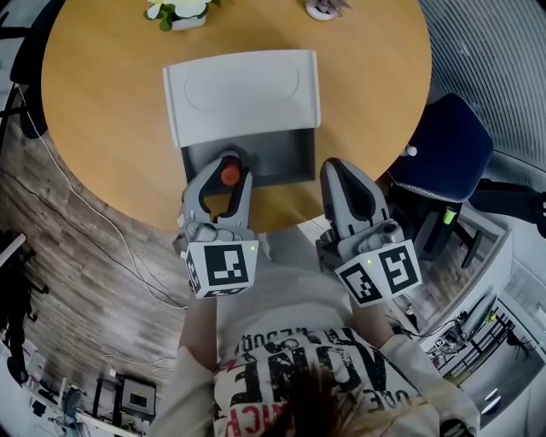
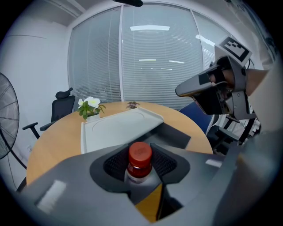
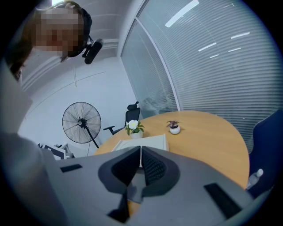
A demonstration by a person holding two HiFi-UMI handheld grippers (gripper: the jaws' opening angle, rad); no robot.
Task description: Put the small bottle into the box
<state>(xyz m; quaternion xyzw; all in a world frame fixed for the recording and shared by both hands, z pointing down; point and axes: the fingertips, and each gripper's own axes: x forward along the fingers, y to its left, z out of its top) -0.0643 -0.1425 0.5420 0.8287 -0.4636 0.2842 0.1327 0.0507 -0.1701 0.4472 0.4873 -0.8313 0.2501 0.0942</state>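
A small bottle [image 1: 230, 175] with a red cap stands upright between the pads of my left gripper [image 1: 229, 173], which is shut on it. The left gripper view shows the bottle [image 2: 140, 161] close up, held just in front of the open grey box [image 2: 176, 136]. The box [image 1: 277, 158] sits on the round wooden table [image 1: 102, 94], with its white lid [image 1: 241, 94] folded back on the far side. The bottle hovers at the box's near left corner. My right gripper [image 1: 337, 173] hangs beside the box's right front corner. Its jaws meet in the right gripper view [image 3: 140, 164] with nothing between them.
A white flower pot [image 1: 179, 12] and a small plant pot [image 1: 324, 8] stand at the table's far edge. A blue chair [image 1: 448, 145] sits to the right of the table. A floor fan [image 3: 82, 123] and a black office chair [image 2: 62, 106] stand beyond it.
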